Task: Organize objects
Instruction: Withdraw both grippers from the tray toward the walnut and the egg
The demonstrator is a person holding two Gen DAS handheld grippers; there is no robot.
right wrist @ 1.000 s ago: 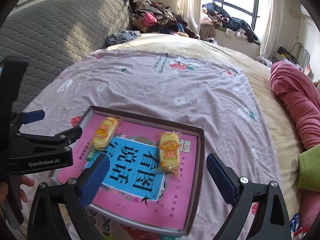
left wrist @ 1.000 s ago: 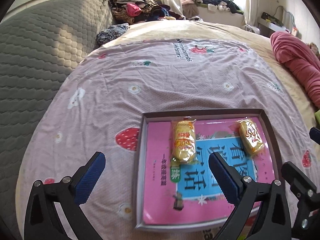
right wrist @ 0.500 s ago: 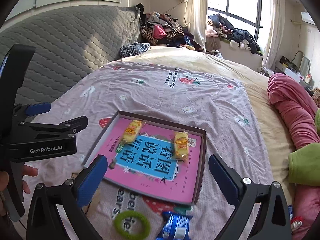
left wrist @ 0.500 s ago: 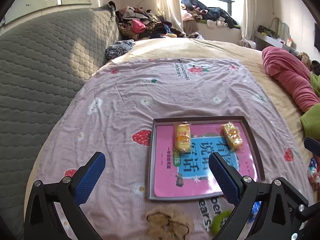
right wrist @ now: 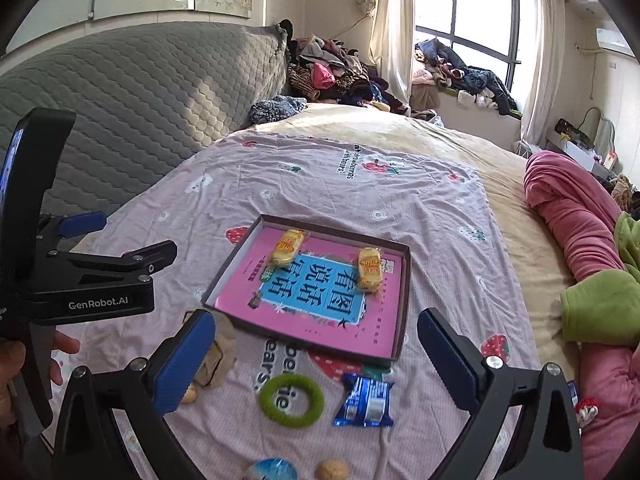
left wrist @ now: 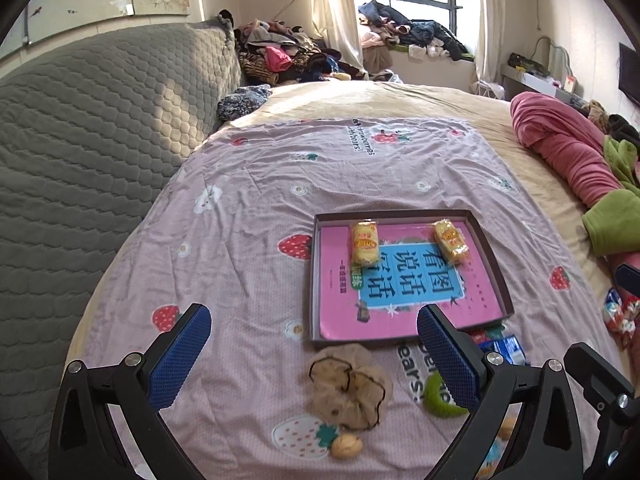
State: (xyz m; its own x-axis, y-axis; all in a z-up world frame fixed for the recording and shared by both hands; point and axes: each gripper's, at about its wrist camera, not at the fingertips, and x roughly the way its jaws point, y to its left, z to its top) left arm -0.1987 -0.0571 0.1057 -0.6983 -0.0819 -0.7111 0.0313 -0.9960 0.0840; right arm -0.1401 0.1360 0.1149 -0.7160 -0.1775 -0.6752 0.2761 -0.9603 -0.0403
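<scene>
A sunlit bedroom holds a wide bed with a grey quilted headboard (left wrist: 100, 128), a heap of clothes by the window, and a pink strawberry-print sheet (left wrist: 280, 184) spread over the mattress. Near the middle of the sheet lies a shallow dark tray (right wrist: 405, 304) holding a pink book (right wrist: 320, 320) with a blue title panel. Two yellow snack packs rest on the book at its far end: the left snack pack (left wrist: 364, 242) and the right snack pack (left wrist: 451, 237), well apart from each other.

On the sheet, on the near side of the tray, loose things lie scattered. A beige scrunchie (left wrist: 350, 388) sits just beside the tray's near edge, with a walnut (left wrist: 346, 446) closer to the camera. A green ring (right wrist: 291, 400) lies beside a blue wrapper (right wrist: 365, 400); both are near the tray but outside it. A red-and-white wrapped item (left wrist: 618, 314) lies off to the right.

The left gripper (left wrist: 314, 350) hangs above the scrunchie with its blue-padded jaws spread wide and empty. The right gripper (right wrist: 316, 354) hangs over the ring and wrapper, jaws likewise wide apart, holding nothing. A hand (right wrist: 24, 364) grips the left tool's handle.
</scene>
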